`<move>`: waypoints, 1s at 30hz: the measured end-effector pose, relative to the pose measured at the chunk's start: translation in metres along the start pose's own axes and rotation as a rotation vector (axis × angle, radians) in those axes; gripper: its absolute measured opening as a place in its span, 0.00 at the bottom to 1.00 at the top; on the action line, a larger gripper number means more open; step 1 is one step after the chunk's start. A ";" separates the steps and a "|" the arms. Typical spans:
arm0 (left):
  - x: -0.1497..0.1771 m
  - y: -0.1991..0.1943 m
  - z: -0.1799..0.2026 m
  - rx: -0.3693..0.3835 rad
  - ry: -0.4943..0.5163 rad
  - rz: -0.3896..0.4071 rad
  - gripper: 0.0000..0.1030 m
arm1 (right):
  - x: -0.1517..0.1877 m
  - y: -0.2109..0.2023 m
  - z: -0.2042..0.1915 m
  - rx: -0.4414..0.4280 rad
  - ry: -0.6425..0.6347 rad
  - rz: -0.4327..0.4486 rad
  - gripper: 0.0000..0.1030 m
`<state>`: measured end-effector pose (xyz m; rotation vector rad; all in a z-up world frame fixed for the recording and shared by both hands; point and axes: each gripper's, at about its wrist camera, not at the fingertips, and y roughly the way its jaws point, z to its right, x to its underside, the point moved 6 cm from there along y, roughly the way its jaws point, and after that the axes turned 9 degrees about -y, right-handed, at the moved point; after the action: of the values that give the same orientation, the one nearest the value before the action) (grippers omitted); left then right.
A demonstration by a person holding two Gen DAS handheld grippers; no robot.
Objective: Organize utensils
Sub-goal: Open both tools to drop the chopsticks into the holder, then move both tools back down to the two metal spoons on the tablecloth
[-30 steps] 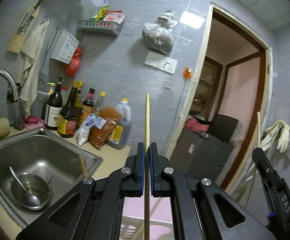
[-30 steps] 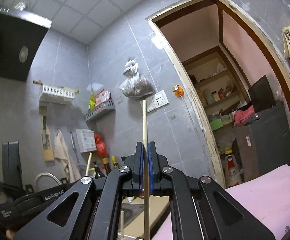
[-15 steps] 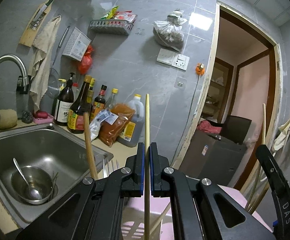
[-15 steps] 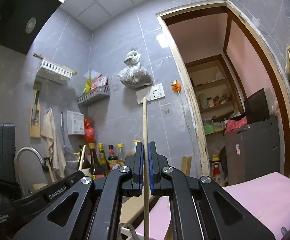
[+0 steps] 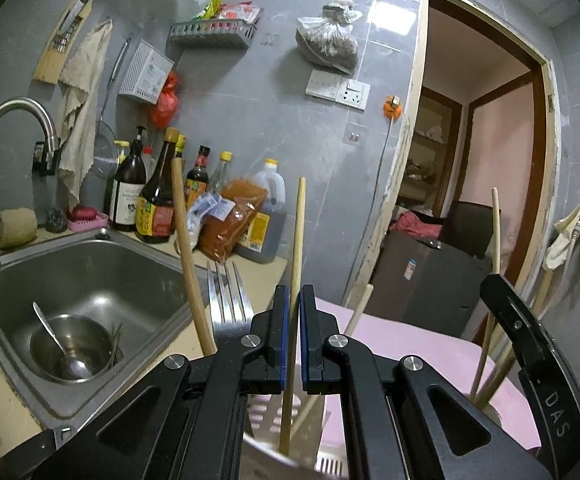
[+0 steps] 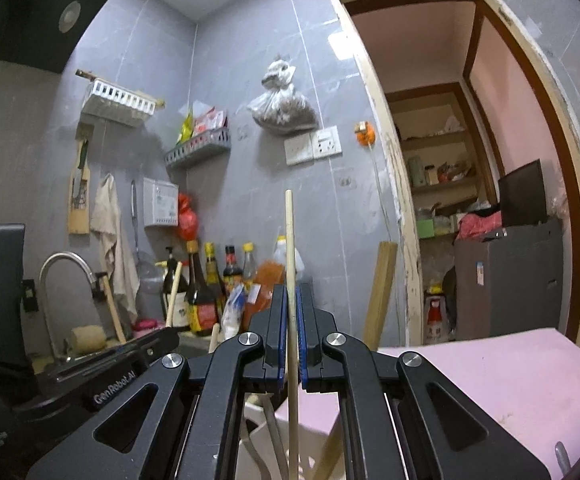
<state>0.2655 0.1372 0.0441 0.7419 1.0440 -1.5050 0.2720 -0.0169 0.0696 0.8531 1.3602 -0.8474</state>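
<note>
Since a second ago both grippers have come lower over the white slotted holder (image 5: 329,464), so a fork (image 5: 226,296) and a thick wooden handle (image 5: 188,256) now rise into the left wrist view, where only the sink and counter showed before.

Left gripper (image 5: 293,300): its jaws are nearly closed, with a thin chopstick (image 5: 295,264) standing between the blue pads. A sliver of gap shows on each side of the stick, so whether the pads truly pinch it cannot be told. The stick stands almost upright, its lower end reaching down into the holder beneath the jaws.

Right gripper (image 6: 289,300): the jaws are drawn in tight on a second chopstick (image 6: 290,248), which stands upright with its lower part running down into the white holder (image 6: 266,432) below. Other wooden sticks lean in that holder beside it.

Just left of the left gripper, the fork stands tines up next to the thick handle. Behind the holder lies a pink mat (image 5: 409,344). Farther left is the steel sink (image 5: 90,264), with a metal bowl (image 5: 70,348) and a spoon inside. A row of sauce bottles (image 5: 158,196) lines the grey tiled wall behind the sink. To the right, an open doorway (image 6: 469,160) leads to shelves.
</note>
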 end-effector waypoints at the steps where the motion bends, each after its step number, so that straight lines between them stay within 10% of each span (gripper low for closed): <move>1: 0.001 -0.001 -0.001 0.005 0.000 -0.010 0.03 | 0.001 -0.001 0.001 -0.006 0.005 -0.012 0.03; 22: 0.014 -0.018 0.007 0.064 -0.019 -0.134 0.05 | 0.005 -0.019 0.009 -0.081 0.054 -0.127 0.05; 30: -0.001 -0.033 0.020 0.093 -0.020 -0.084 0.25 | -0.014 -0.039 0.015 -0.075 0.046 -0.079 0.17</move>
<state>0.2349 0.1196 0.0610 0.7541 1.0060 -1.6392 0.2439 -0.0482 0.0831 0.7691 1.4651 -0.8367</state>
